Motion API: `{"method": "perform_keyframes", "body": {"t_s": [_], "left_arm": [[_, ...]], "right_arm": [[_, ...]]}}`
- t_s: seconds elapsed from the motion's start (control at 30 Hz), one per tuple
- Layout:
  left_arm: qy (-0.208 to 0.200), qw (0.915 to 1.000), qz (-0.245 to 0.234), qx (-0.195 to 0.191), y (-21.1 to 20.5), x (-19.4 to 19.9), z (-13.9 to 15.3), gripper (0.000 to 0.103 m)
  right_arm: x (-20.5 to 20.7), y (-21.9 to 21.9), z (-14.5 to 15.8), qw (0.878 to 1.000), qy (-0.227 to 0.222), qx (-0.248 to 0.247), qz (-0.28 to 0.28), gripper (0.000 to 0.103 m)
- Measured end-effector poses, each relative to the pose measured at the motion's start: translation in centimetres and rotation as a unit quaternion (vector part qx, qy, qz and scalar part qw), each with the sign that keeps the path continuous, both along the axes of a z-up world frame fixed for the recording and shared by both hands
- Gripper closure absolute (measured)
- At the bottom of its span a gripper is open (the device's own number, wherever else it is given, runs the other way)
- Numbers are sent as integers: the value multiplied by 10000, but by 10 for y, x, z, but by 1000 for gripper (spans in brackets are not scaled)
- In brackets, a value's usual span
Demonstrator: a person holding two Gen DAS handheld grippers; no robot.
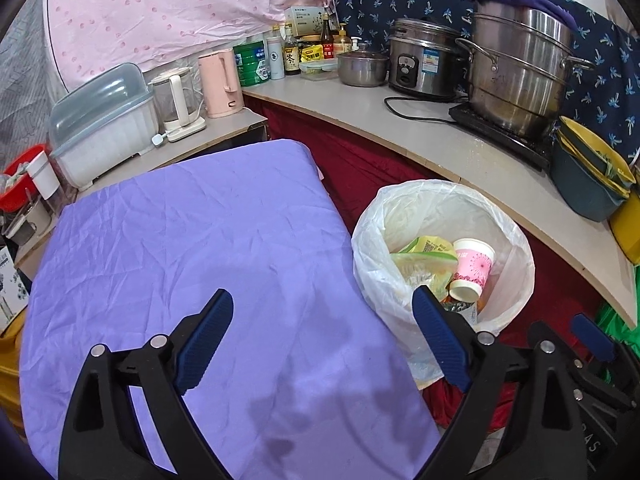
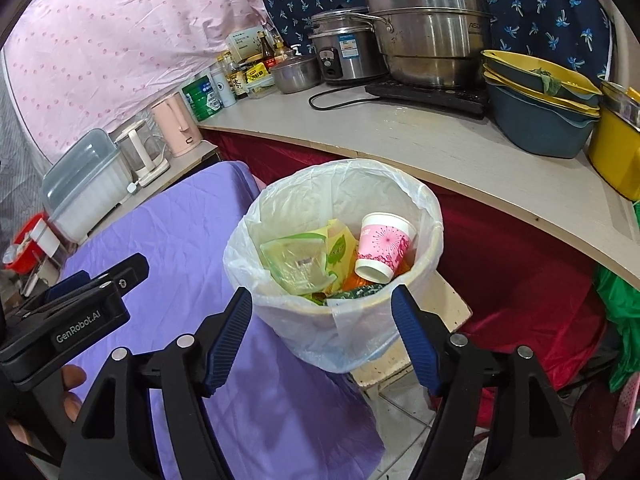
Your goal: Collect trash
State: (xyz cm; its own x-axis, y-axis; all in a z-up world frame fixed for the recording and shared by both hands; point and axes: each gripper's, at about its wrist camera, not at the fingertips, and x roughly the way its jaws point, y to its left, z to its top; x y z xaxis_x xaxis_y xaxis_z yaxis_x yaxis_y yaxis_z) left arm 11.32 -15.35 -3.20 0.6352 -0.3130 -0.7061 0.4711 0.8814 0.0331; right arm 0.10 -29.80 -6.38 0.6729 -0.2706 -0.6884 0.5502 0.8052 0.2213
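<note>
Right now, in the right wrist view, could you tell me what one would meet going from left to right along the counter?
Pink kettle → green tin → small steel pot → rice cooker → large steel steamer → stacked yellow and blue basins.

A white-lined trash bin point(image 2: 336, 280) stood just beside the purple-covered desk point(image 2: 188, 240). Inside lay a pink paper cup point(image 2: 382, 248) on its side, a clear green-rimmed container point(image 2: 294, 264) and yellow wrappers point(image 2: 340, 248).
</note>
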Motion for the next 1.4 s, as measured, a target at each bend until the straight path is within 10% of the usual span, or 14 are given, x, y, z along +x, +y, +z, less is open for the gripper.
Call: {"method": "perform_keyframes", "body": {"t_s": [0.6, 1.4], "left_arm": [[-6, 9999, 29, 160, 18, -28, -6, 10], [236, 9993, 79, 282, 26, -52, -17, 8]], "right_arm": [[-26, 20, 0, 9998, 84, -165, -5, 7], [-43, 31, 0, 9986, 289, -408, 150, 7]]}}
